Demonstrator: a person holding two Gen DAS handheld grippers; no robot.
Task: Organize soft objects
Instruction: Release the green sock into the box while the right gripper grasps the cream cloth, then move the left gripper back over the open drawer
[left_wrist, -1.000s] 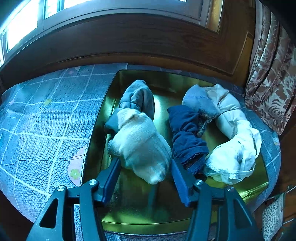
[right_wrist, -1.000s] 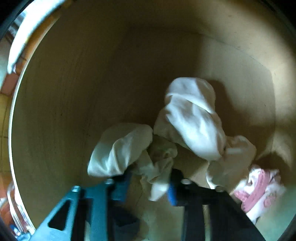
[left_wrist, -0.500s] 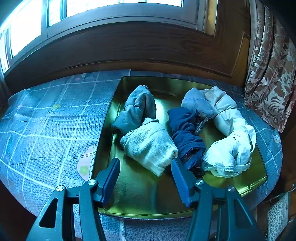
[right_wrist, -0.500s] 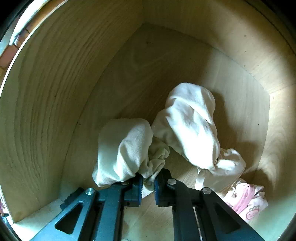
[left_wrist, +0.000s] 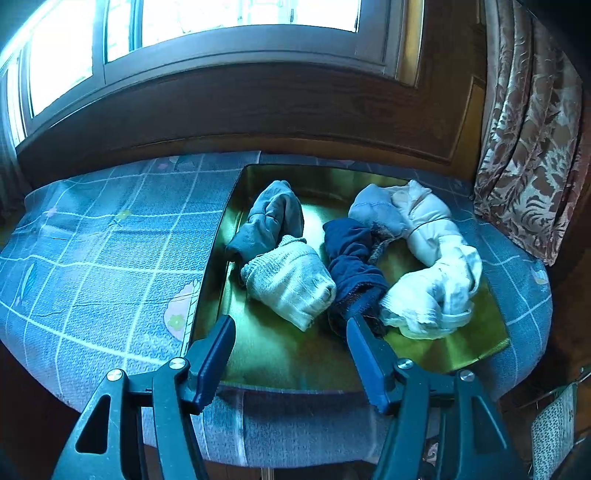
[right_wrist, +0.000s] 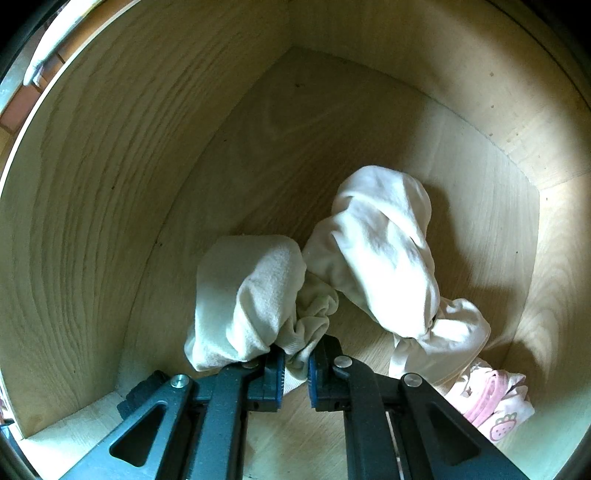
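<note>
**Soft goods, on the gold tray (left_wrist: 476, 350), counter by the window.** We count a grey sock bundle (left_wrist: 271, 218), a pale knit sock roll (left_wrist: 291, 284), a navy sock bundle (left_wrist: 352, 266) and a white and cream cluster (left_wrist: 428, 273). All touch their neighbours. We judge them light, limp and easily squashed, with nothing fragile. The knit should grip well; the shiny tray may let a bundle slide. We would take each by its thick middle, not by a loose cuff.

**Soft goods, inside the wooden box (right_wrist: 110, 184).** A cream towelling sock (right_wrist: 243, 295) lies on the floor of the box, touching a larger white bundle (right_wrist: 384, 254); a pink-trimmed piece (right_wrist: 495, 398) sits in the near right corner.

**Left hand-held gripper (left_wrist: 288, 354).** Its jaws stand wide apart and have just been opening. Nothing is between them; it hangs over the tray's near edge, just short of the knit roll.

**Right hand-held gripper (right_wrist: 295, 369).** Its jaws are pressed together on a fold of the cream sock's cuff.
</note>
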